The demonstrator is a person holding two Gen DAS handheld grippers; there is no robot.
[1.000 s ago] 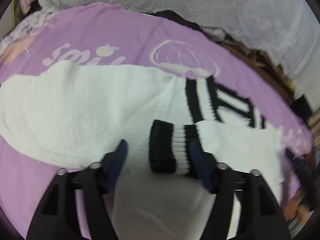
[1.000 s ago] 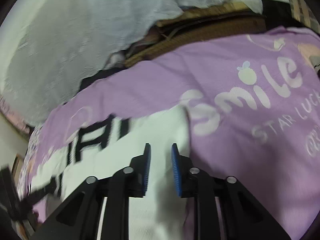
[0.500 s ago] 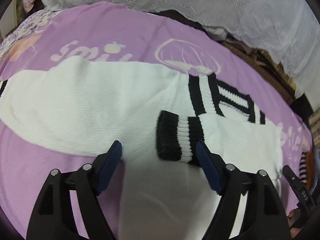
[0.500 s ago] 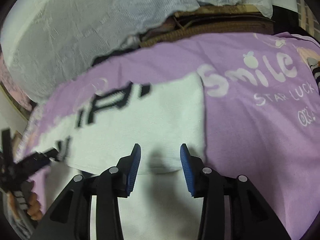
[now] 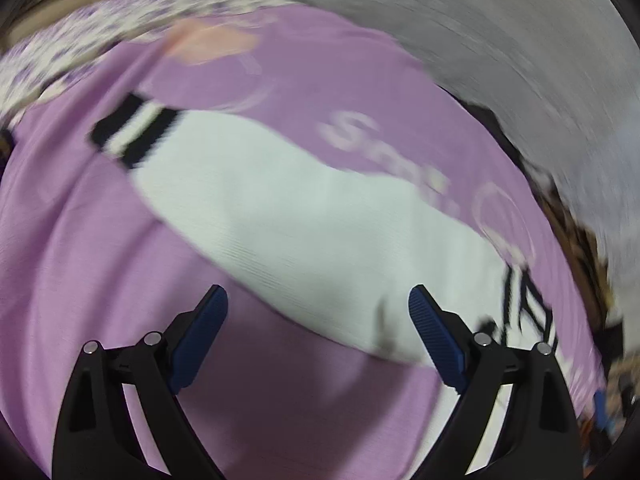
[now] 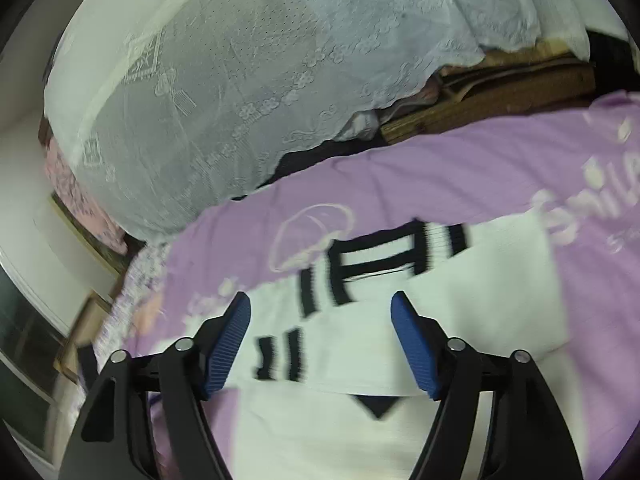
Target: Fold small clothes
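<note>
A small white knit sweater with black-striped cuffs and collar lies on a purple printed sheet (image 5: pixel 100 264). In the left wrist view one sleeve (image 5: pixel 304 216) stretches out flat, its black-and-white cuff (image 5: pixel 134 130) at the upper left. My left gripper (image 5: pixel 318 320) is open and empty, above the sleeve's near edge. In the right wrist view the sweater body (image 6: pixel 460 292) shows the striped collar (image 6: pixel 384 260) and a folded-in cuff (image 6: pixel 280 354). My right gripper (image 6: pixel 320 328) is open and empty, hovering over the body near the cuff.
A white lace cover (image 6: pixel 240 80) is heaped behind the sheet, also blurred in the left wrist view (image 5: pixel 500 40). Brown wooden items (image 6: pixel 500 96) sit at the back. A floral cloth (image 5: pixel 100 36) lies at the sheet's far left edge.
My left gripper swung left, away from the folded cuff, toward the outstretched sleeve. My right gripper opened wide and turned left over the sweater's collar and folded cuff.
</note>
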